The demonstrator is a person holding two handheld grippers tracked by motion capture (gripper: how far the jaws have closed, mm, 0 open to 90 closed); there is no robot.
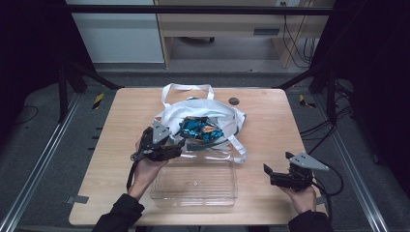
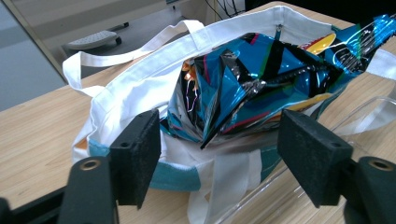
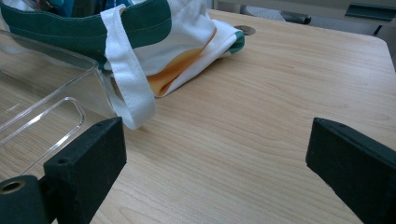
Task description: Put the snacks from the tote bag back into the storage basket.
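The left gripper (image 2: pixel 219 140) is released, its jaws on both sides of the crinkled blue foil snack packet (image 1: pixel 199 128) (not pressing it) that sticks out of the white cloth tote bag (image 1: pixel 212 108). The right gripper (image 1: pixel 276 175) is open above the wooden table (image 1: pixel 270 125), beside the clear plastic tray (image 1: pixel 193 186).

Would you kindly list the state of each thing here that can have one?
Tote bag: lying on the table, mouth open, snack bag sticking out.
Snack bag: crumpled, partly inside the tote, not gripped.
Clear tray: upright, empty.
Left gripper: open, jaws either side of the snack bag's end, pads not pressing.
Right gripper: open, nothing between the jaws, over bare table.
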